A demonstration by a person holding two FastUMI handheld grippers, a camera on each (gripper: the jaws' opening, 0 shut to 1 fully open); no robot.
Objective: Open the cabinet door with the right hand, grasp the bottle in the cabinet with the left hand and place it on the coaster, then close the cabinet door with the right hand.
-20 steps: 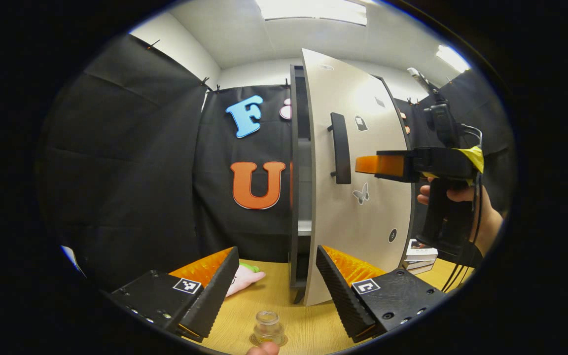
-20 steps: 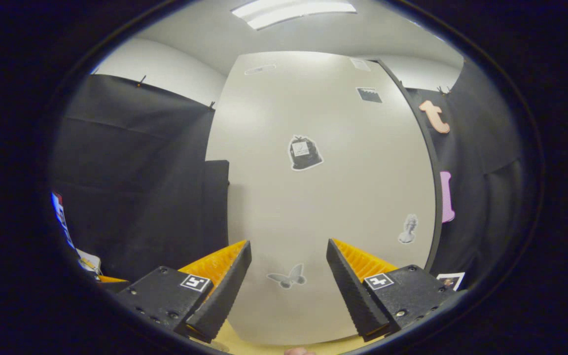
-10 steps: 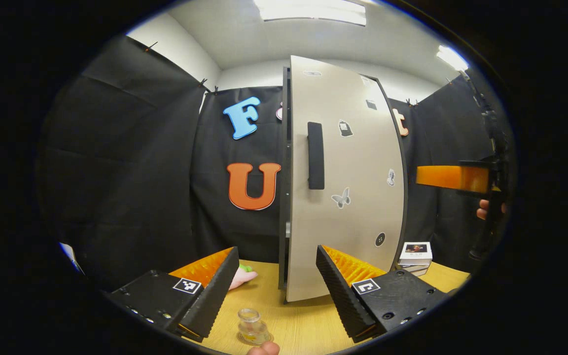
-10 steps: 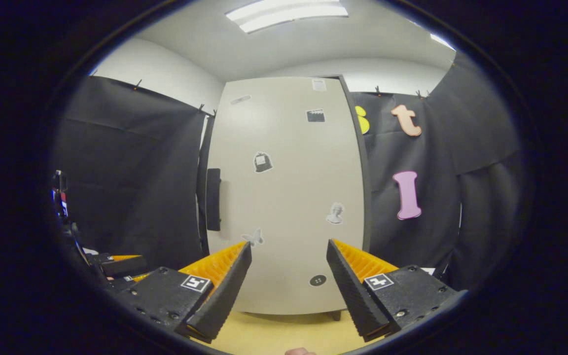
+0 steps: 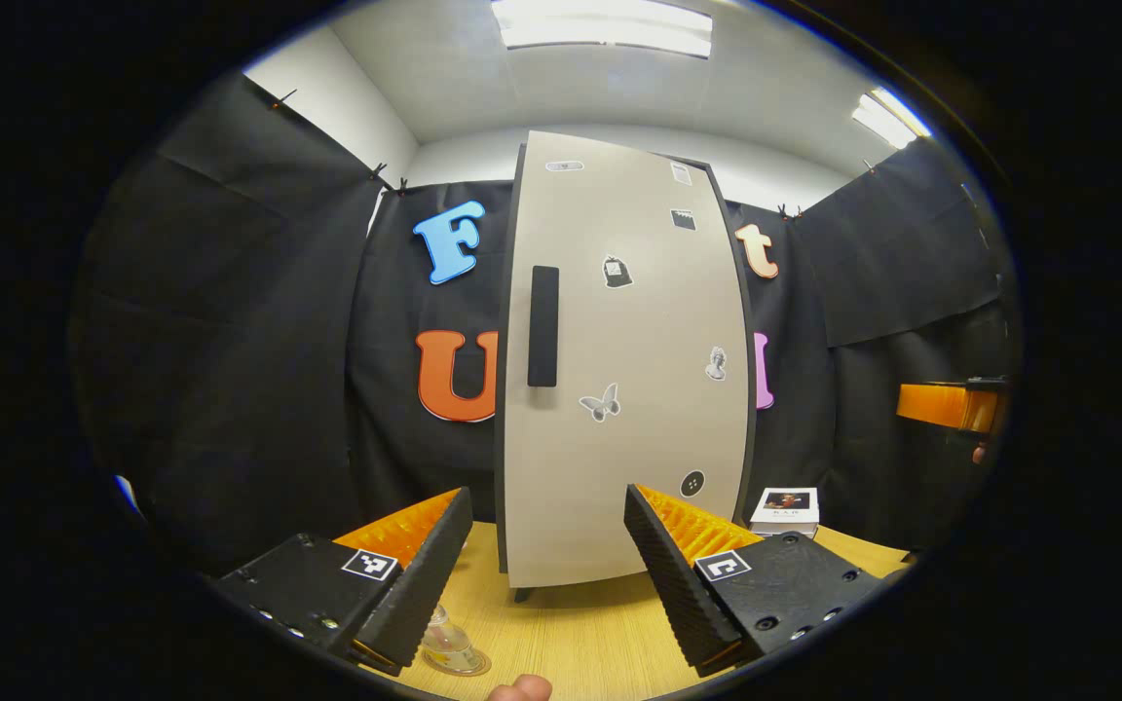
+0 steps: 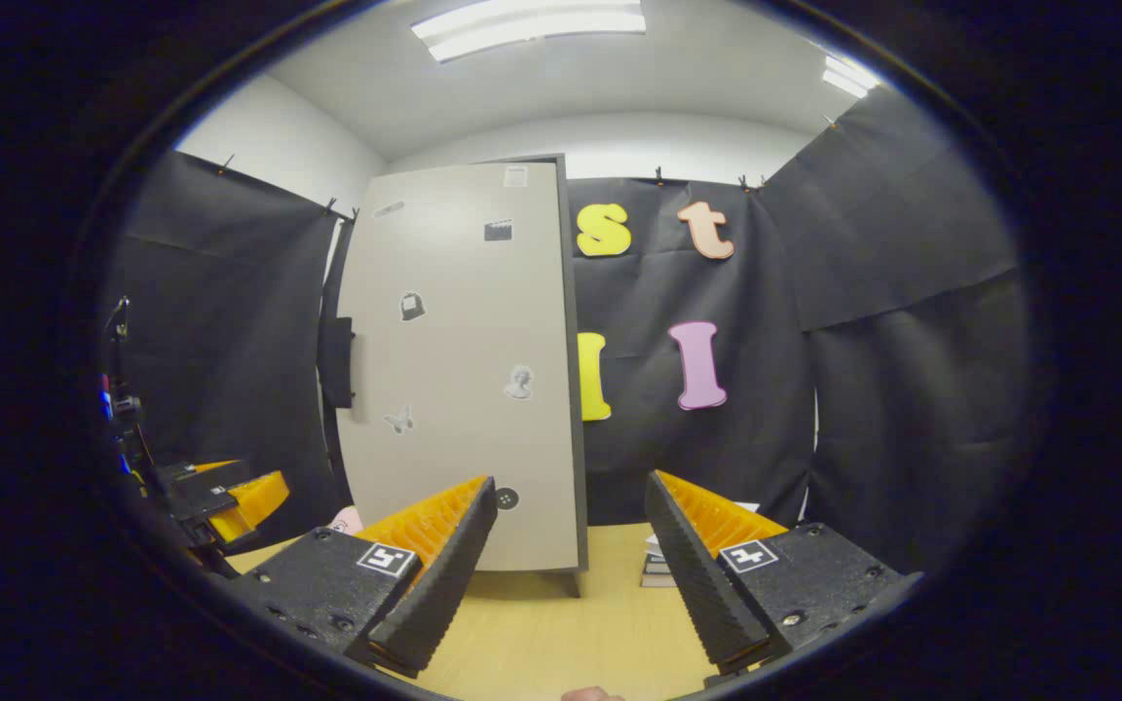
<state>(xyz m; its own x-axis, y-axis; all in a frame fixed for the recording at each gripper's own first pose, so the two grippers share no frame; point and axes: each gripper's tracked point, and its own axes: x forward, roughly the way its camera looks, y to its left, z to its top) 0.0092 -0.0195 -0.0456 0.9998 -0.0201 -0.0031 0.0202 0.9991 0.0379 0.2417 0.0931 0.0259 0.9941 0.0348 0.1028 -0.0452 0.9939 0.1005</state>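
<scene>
Both grippers empty, cabinet door shut, bottle on the coaster.

The left gripper (image 5: 546, 565) and the right gripper (image 6: 571, 560) hang with fingers spread, grasping nothing. Just beside the left gripper's left finger, the small clear bottle (image 5: 444, 638) stands upright, mouth up, on the coaster (image 5: 459, 665) on the wooden table (image 5: 571, 643). Beyond, the tall cabinet door (image 5: 619, 370) is closed, its black handle (image 5: 542, 326) vertical.

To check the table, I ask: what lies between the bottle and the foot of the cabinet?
In the left gripper view, only bare wooden table lies between the bottle and the cabinet.
</scene>
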